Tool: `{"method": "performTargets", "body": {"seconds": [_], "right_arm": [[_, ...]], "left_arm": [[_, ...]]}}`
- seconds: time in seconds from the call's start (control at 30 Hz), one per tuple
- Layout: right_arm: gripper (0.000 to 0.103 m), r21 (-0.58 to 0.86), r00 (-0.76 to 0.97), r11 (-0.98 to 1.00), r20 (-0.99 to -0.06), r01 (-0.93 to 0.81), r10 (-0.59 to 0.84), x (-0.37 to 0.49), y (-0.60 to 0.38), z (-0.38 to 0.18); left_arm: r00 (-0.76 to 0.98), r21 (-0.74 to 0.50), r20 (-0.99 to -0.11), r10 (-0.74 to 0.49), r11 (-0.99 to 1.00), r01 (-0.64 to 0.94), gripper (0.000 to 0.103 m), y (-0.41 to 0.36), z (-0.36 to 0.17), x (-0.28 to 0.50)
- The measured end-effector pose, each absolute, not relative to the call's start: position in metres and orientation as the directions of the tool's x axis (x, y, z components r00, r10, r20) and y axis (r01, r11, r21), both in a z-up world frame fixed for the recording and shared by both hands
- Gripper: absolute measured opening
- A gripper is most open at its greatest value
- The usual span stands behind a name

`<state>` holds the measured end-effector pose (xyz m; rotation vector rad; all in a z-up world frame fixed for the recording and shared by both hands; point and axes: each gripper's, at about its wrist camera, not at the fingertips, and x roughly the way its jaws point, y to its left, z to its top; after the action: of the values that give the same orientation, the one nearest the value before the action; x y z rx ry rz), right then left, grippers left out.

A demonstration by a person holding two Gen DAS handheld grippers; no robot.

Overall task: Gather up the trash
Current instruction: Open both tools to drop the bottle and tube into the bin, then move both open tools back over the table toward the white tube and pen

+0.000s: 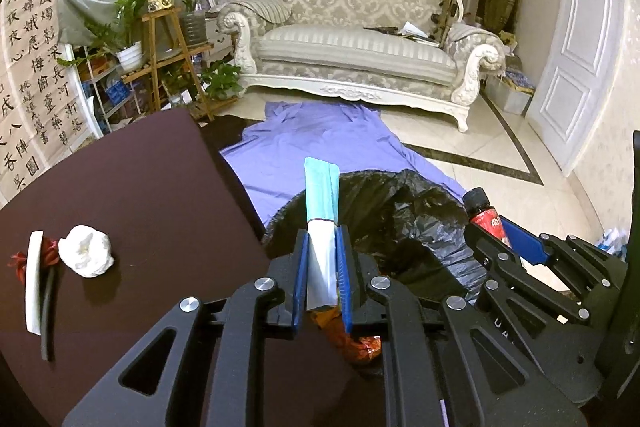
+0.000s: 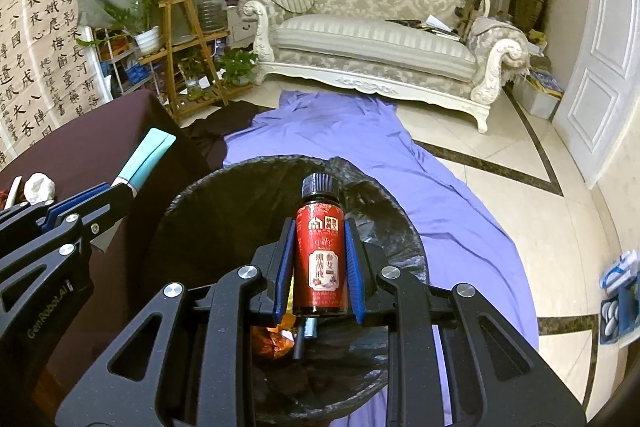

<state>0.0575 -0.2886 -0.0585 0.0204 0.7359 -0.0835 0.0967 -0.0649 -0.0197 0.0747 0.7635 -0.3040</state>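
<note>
My left gripper is shut on a teal and white flat packet and holds it upright over the near rim of a bin lined with a black bag. My right gripper is shut on a small dark bottle with a red label and black cap, held over the same bin. Orange wrappers lie inside the bin. On the dark brown table a crumpled white tissue, a white strip and red scraps lie at the left.
A purple cloth is spread on the tiled floor behind the bin. A white ornate sofa stands at the back, a wooden plant stand at the left, a white door at the right. A blue item lies at the far right.
</note>
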Motion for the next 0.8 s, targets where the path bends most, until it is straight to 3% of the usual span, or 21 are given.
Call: {"method": "performTargets", "body": {"seconds": [0.1, 0.13, 0.2, 0.33, 0.8], "right_arm": [[0.029, -0.015, 0.737, 0.995, -0.671, 0.098, -0.083, 0.057, -0.291, -0.061], [0.033, -0.015, 0.736, 0.995, -0.671, 0.103, -0.086, 0.056, -0.292, -0.061], [0.035, -0.013, 0.734, 0.993, -0.673, 0.116, -0.095, 0.056, -0.296, -0.062], [0.036, -0.014, 0.729, 0.992, -0.677, 0.127, -0.103, 0.054, -0.298, -0.063], [0.036, 0.0, 0.732, 0.999, -0.681, 0.033, -0.024, 0.045, -0.249, -0.058]], "left_arm": [[0.67, -0.039, -0.703, -0.236, 0.954, 0.296, 0.026, -0.067, -0.024, 0.099], [0.666, -0.038, -0.709, -0.232, 0.956, 0.292, 0.039, -0.068, -0.025, 0.1], [0.666, -0.043, -0.71, -0.227, 0.959, 0.28, 0.05, -0.065, -0.026, 0.1], [0.672, -0.052, -0.707, -0.221, 0.964, 0.262, 0.055, -0.057, -0.022, 0.098], [0.692, -0.065, -0.71, -0.127, 0.991, 0.115, 0.055, 0.015, -0.013, 0.08]]}}
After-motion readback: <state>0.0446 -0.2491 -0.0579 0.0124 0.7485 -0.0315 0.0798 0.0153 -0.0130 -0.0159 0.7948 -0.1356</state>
